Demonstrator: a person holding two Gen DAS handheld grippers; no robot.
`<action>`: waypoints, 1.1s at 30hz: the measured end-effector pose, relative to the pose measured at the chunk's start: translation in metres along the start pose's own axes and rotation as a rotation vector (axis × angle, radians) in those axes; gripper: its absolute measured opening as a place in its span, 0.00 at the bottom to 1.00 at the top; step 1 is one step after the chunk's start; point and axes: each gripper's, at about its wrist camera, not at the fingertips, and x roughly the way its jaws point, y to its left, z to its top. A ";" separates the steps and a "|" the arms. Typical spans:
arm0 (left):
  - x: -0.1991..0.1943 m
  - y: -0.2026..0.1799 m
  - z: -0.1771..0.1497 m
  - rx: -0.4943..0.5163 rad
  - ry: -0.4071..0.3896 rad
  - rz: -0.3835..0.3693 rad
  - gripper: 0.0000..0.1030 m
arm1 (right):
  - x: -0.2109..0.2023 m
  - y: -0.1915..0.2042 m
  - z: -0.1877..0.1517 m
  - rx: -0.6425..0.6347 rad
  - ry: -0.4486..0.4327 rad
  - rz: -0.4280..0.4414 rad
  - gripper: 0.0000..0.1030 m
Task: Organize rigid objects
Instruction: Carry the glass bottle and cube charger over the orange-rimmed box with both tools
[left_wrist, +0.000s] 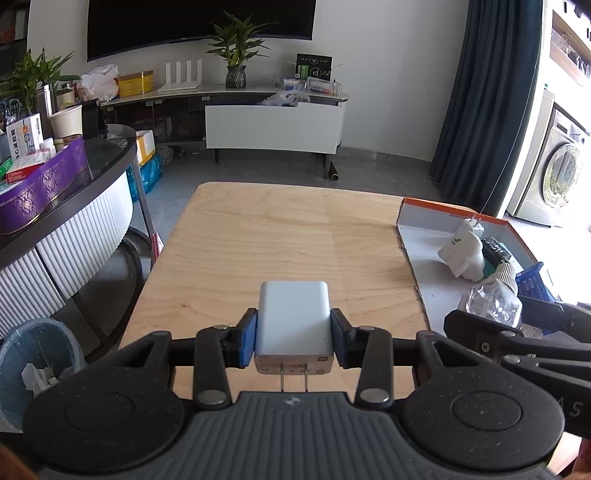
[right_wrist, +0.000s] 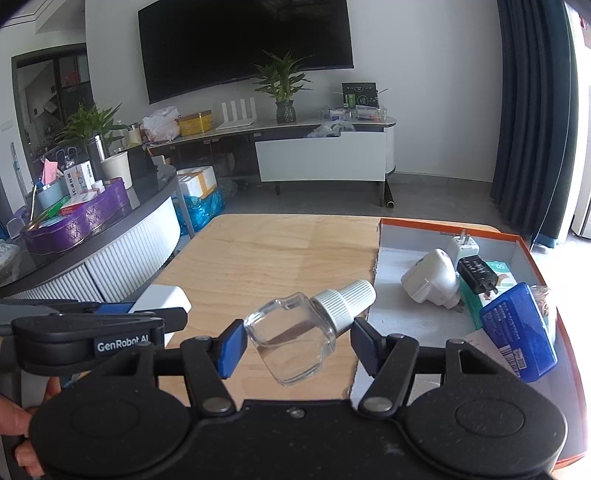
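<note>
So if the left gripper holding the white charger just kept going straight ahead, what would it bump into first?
Probably the bare wooden table. The left gripper, shut on the charger, points down at it with nothing in between.

four chargers (right_wrist: 432, 281), one bottle (right_wrist: 295, 332), two boxes (right_wrist: 519, 332)

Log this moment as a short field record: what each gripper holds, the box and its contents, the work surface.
left gripper: shut on a white rectangular wall charger, prongs toward the camera
right gripper: shut on a clear glass bottle with a white ribbed cap, held tilted
box: shallow orange-rimmed cardboard box at the table's right side
in box: white rounded plug adapter, small white plug, black charger, blue plastic case
surface: light wooden table
</note>
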 end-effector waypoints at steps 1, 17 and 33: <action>-0.001 -0.003 0.000 0.000 -0.001 -0.003 0.40 | -0.003 -0.002 0.000 0.003 -0.003 -0.004 0.73; -0.011 -0.038 0.003 0.025 -0.009 -0.070 0.40 | -0.041 -0.037 -0.003 0.054 -0.049 -0.071 0.73; -0.004 -0.091 0.004 0.113 0.006 -0.175 0.40 | -0.065 -0.092 -0.006 0.146 -0.084 -0.182 0.73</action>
